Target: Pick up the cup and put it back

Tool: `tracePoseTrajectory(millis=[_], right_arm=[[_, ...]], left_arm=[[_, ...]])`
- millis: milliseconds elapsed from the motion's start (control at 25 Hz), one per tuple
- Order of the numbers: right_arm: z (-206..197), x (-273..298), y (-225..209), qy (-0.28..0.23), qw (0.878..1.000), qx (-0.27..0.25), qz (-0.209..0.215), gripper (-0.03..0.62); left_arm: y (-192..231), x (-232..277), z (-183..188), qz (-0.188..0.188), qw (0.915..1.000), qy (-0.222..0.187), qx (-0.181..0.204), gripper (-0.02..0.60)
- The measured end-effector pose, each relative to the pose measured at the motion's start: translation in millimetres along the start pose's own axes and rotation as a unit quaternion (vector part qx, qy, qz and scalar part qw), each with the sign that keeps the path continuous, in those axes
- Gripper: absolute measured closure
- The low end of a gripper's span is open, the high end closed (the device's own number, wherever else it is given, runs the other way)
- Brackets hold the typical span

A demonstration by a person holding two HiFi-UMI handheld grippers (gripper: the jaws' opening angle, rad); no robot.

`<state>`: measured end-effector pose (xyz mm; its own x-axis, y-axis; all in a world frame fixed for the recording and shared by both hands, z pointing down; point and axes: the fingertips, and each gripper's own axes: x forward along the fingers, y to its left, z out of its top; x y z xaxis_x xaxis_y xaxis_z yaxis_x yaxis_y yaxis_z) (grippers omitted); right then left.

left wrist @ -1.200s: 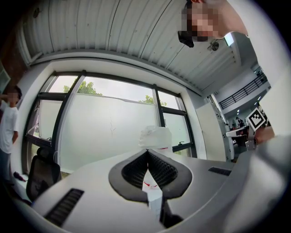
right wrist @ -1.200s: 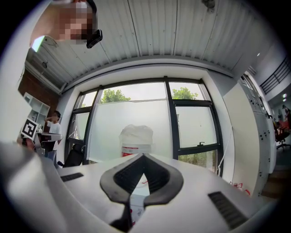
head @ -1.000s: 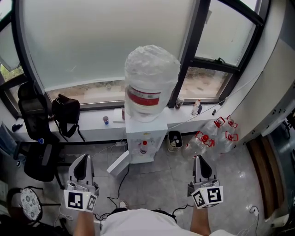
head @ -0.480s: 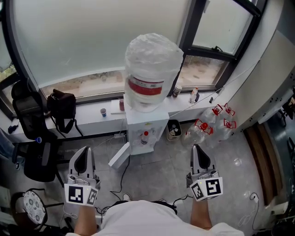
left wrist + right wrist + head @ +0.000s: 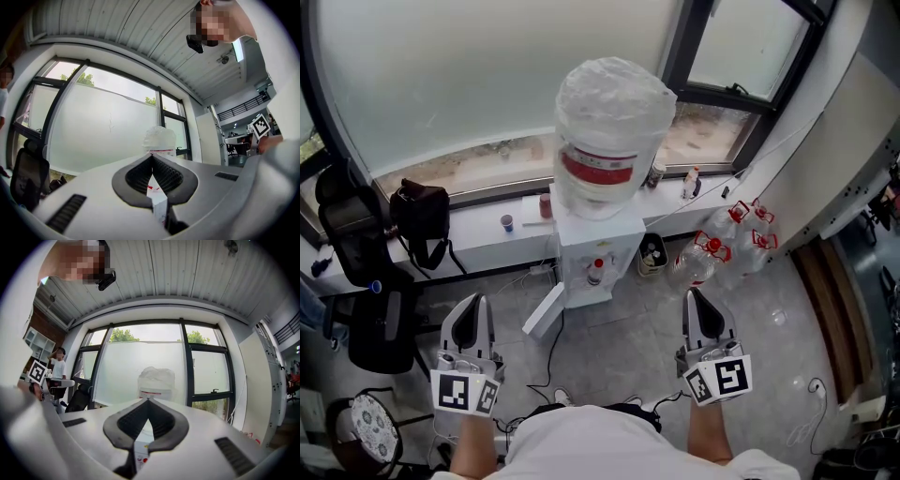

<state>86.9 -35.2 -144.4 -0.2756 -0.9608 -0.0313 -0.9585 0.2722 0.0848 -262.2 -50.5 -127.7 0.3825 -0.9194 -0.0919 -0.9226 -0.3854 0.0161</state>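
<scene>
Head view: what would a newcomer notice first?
The water dispenser stands dead centre against the window, topped by a big bottle wrapped in plastic. Right of it on the floor lies a cluster of clear bottles with red caps. Low in the foreground, the left gripper and right gripper flank it, both shut and empty.

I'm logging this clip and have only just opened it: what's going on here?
A person stands facing a water dispenser with a wrapped bottle on top, holding a tool in each hand. The left tool and right tool are both shut and empty, held low and touching nothing. A small cup and a reddish container sit on the window ledge beyond; nothing has been picked up yet.
</scene>
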Motion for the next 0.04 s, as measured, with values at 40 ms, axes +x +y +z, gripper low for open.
tracePoseTrajectory(millis=[40], right_arm=[[-0.2, 1.2, 3.0, 0.0, 1.0, 0.001, 0.001, 0.574]], left_arm=[[1.9, -0.4, -1.4, 0.0, 1.0, 0.001, -0.001, 0.558]])
